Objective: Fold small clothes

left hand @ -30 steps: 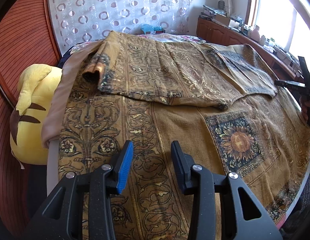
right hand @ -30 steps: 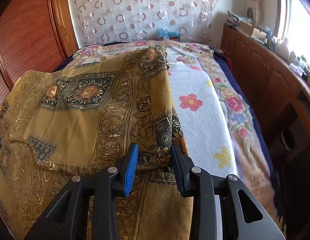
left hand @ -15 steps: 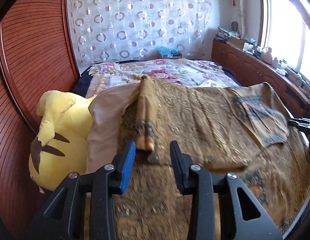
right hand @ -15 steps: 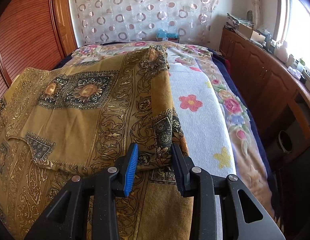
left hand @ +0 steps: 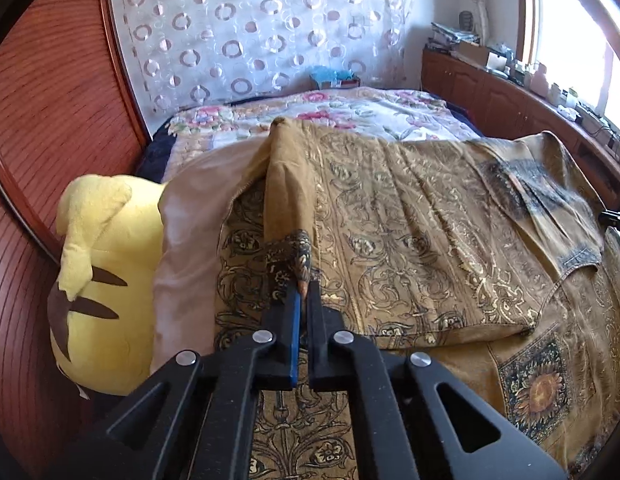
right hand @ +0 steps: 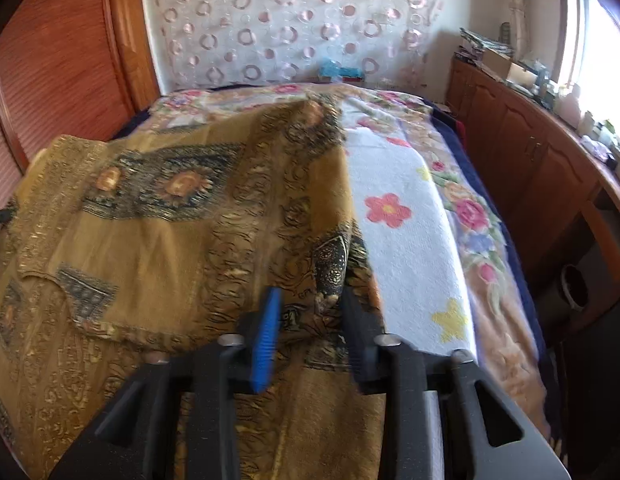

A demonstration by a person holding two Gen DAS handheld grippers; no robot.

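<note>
Right-wrist frame blurred; I saw the right gripper (right hand: 308, 312) parted around a sleeve fold. Left gripper (left hand: 304, 294) clamped the gold paisley garment's (left hand: 410, 216) dark-patterned cuff, frame centre.

garment (left hand: 410, 236): mustard-gold cloth printed with dark scrollwork and gold tracery, dark patterned bands at the sleeve cuffs. it lay spread flat across the near part of the bed, on a larger cloth of similar gold pattern. the left sleeve (left hand: 288, 200) was drawn up into a narrow ridge running far to near, its dark cuff pinched at the near end. in the right wrist view the garment (right hand: 182, 216) showed sunflower medallions on dark panels; its right sleeve cuff (right hand: 330, 264) lay at the near right edge, slightly blurred.
</note>
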